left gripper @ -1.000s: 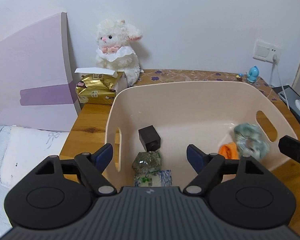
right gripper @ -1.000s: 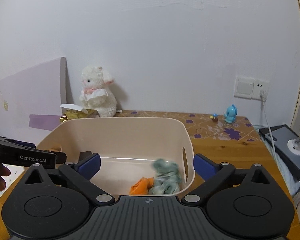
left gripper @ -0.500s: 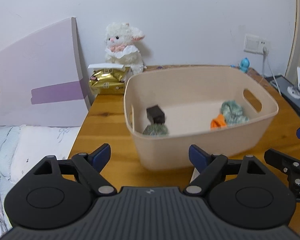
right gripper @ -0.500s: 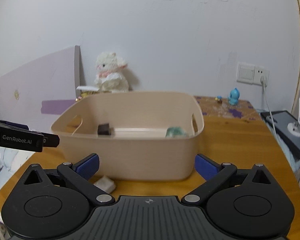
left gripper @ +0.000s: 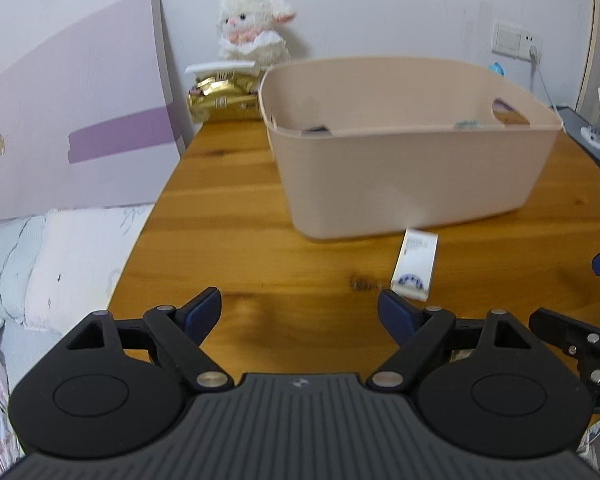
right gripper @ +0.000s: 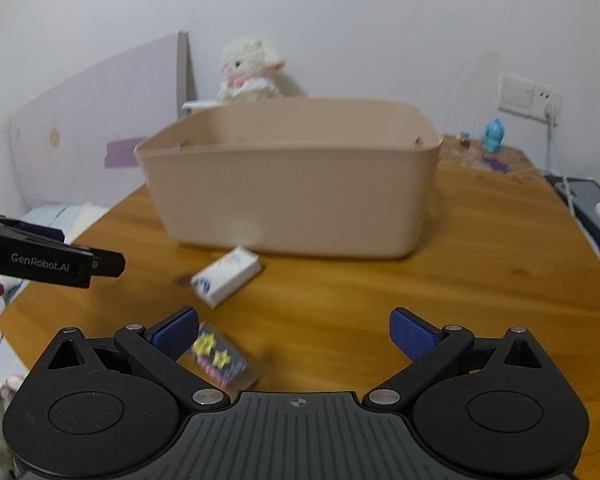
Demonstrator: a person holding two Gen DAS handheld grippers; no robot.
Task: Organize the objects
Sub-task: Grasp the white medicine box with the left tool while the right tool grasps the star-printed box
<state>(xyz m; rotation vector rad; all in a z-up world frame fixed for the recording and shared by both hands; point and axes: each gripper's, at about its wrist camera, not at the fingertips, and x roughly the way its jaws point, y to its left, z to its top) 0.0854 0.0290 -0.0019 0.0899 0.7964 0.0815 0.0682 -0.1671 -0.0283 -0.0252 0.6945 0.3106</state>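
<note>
Objects left to sort were two: a white box [right gripper: 227, 277] lying flat on the wooden table [right gripper: 480, 264], ahead and a bit left of my right gripper [right gripper: 295, 332], and a small clear packet with yellow stars [right gripper: 220, 360] sitting right at that gripper's left fingertip, partly tucked behind it. From the left wrist view the same white box [left gripper: 415, 270] was just ahead of the right fingertip of my left gripper [left gripper: 300, 312], not touching as far as I could see. Both grippers had their jaws spread wide with nothing between them, hanging low over the table.

Further out from both claws sat the beige bin [left gripper: 408, 168], white box just in front of its near wall. Over the rim I could only barely make out something dark [left gripper: 315, 131] and something greenish [left gripper: 469, 124] inside, too blurry to name. Beyond the bin, a white plush lamb [left gripper: 254, 28] against the wall with a gold package [left gripper: 222, 94] beside it.
</note>
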